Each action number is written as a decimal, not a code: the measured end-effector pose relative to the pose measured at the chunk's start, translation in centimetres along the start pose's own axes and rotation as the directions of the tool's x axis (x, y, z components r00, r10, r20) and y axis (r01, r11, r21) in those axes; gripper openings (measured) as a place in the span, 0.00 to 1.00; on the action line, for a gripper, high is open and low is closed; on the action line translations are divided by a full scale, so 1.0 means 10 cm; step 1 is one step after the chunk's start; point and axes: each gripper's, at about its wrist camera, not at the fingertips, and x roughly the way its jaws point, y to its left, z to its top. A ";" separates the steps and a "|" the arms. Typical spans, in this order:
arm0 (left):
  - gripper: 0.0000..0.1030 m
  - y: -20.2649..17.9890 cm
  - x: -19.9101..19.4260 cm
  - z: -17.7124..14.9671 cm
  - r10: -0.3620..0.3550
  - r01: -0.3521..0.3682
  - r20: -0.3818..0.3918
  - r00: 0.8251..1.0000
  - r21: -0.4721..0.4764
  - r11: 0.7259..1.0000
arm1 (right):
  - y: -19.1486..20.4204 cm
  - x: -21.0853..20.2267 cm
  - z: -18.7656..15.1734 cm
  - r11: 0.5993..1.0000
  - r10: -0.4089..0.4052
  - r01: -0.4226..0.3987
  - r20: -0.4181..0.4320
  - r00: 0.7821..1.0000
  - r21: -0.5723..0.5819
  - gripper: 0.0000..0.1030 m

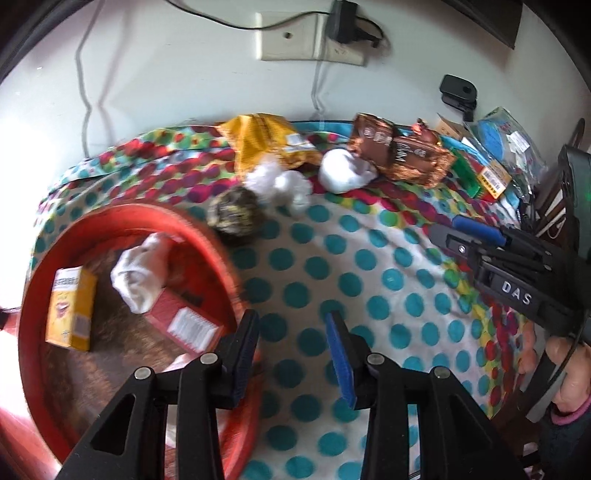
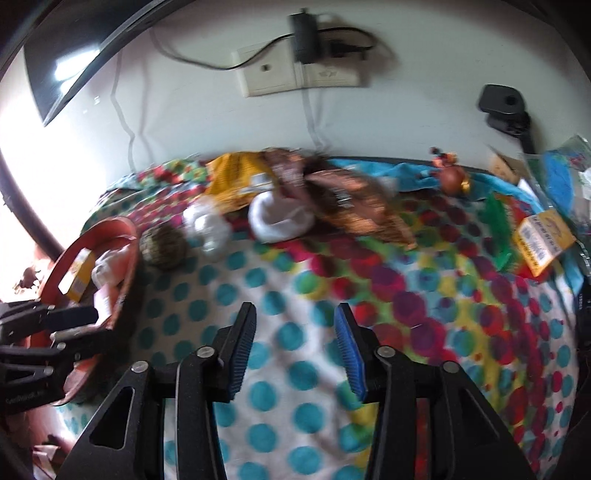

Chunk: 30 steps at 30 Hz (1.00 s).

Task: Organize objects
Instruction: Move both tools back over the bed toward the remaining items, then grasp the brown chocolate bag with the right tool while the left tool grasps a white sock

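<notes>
A round red basket (image 1: 207,236) stands at the left on the dotted cloth. It holds a yellow box (image 1: 70,306), a white sock (image 1: 138,273) and a red box (image 1: 184,321). My left gripper (image 1: 291,325) hovers at the basket's right rim, open, nothing between its fingers. My right gripper (image 2: 294,317) is open and empty over the cloth's middle. Along the back lie a dark speckled ball (image 1: 234,216), white crumpled wads (image 1: 280,184), a rolled white sock (image 1: 343,171), a yellow bag (image 1: 266,142) and brown snack packets (image 1: 406,151).
The polka-dot cloth (image 1: 332,277) covers the surface up to a white wall with a socket and charger (image 1: 343,22). At the right edge lie a green item (image 2: 498,229), a yellow card (image 2: 543,240), plastic bags (image 1: 506,136) and a black device (image 2: 502,103).
</notes>
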 end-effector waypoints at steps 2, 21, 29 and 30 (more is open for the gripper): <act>0.38 -0.10 0.08 0.05 -0.018 0.018 -0.010 1.000 0.005 1.000 | -0.09 0.03 0.05 1.000 -0.015 0.015 0.009 1.000 -0.002 0.45; 0.39 -0.51 0.72 0.45 -0.024 0.027 -0.053 0.998 0.040 0.999 | -0.28 0.74 0.59 0.981 -0.095 0.101 0.048 0.994 -0.167 0.58; 0.39 -0.52 0.87 0.55 -0.032 0.032 -0.060 0.998 0.003 0.999 | -0.35 0.84 0.69 0.982 -0.061 0.073 0.073 0.995 -0.177 0.70; 0.39 -0.52 0.88 0.56 -0.033 0.033 -0.059 0.998 -0.001 0.999 | -0.34 0.85 0.69 0.979 -0.063 0.077 0.077 0.995 -0.188 0.71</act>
